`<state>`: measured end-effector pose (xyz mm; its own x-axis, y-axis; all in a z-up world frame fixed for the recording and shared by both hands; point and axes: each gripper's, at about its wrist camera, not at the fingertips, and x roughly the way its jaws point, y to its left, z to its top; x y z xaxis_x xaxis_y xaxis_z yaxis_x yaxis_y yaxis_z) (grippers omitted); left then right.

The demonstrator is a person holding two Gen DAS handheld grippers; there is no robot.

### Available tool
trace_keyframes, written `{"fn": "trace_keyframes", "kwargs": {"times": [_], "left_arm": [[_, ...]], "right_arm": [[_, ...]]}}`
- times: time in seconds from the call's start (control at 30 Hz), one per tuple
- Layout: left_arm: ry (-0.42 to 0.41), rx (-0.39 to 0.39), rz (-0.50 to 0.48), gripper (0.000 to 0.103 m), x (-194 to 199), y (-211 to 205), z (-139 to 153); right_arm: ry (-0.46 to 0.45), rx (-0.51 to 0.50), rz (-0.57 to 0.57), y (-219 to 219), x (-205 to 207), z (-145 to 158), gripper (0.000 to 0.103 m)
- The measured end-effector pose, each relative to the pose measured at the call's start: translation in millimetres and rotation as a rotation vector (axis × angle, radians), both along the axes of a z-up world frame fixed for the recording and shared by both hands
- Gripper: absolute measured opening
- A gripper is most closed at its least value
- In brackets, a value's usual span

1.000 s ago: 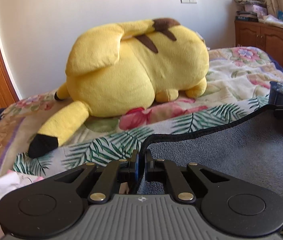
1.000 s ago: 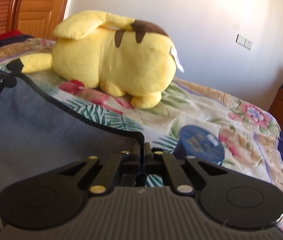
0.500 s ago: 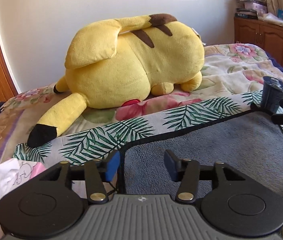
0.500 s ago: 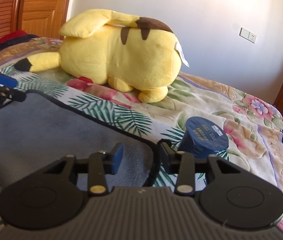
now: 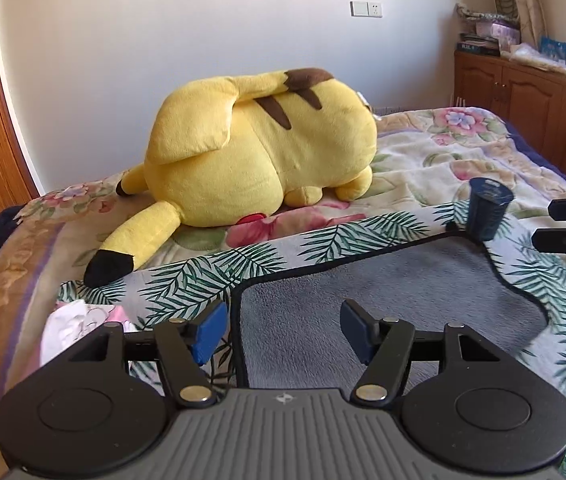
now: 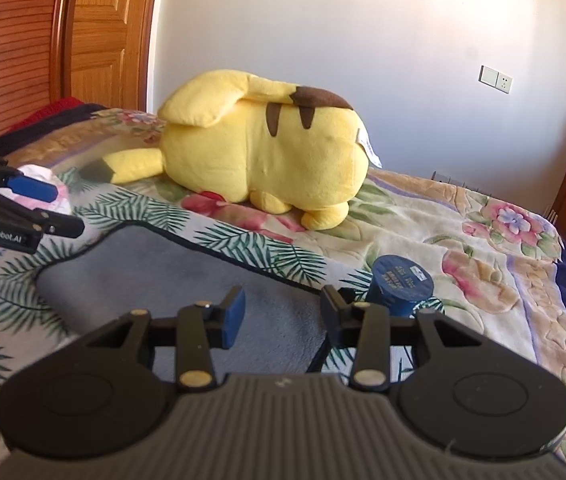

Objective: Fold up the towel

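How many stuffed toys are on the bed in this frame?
1. A single yellow plush lies on the floral bedspread near the wall, beyond the grey towel. More could sit outside both views.

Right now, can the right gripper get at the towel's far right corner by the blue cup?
Probably yes. The right gripper is open just above the gray towel, but the blue cup stands close beside that corner and could be knocked.

- The grey fleece towel with black edging [image 5: 383,292] is disappearing behind the left gripper's black body.
- The dark blue lidded cup [image 6: 401,280] is showing print too small to read.
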<state>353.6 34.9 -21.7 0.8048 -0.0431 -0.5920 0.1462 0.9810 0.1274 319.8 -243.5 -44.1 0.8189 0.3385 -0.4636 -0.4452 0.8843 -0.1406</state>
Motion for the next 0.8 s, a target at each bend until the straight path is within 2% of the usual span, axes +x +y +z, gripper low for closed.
{"fn": "trace_keyframes", "kwargs": {"times": [0.2, 0.37, 0.5, 0.63, 0.73, 0.8], "left_arm": [[-0.008, -0.006, -0.002, 0.052, -29.5, -0.9, 16.9], [-0.019, -0.024, 0.007, 0.062, -50.7, -1.8, 28.1], [-0.027, -0.018, 0.001, 0.067, -67.0, -6.7, 35.1], [-0.029, -0.004, -0.008, 0.074, -82.4, -11.7, 40.7], [-0.039, 0.018, -0.014, 0.078, -94.0, -16.5, 44.1], [-0.035, 0.011, -0.018, 0.078, -100.7, -17.6, 45.7]], "right_arm": [[0.011, 0.023, -0.004, -4.9, -24.1, 10.4, 0.043], [0.014, 0.032, -0.009, -8.0, -42.1, 17.2, 0.044], [0.010, 0.039, -0.015, -11.9, -54.5, 25.4, 0.055], [0.005, 0.043, -0.014, -16.2, -64.0, 33.3, 0.061], [0.008, 0.056, -0.020, -18.5, -71.4, 37.2, 0.076], [-0.001, 0.060, -0.023, -19.8, -77.4, 38.6, 0.093]]}}
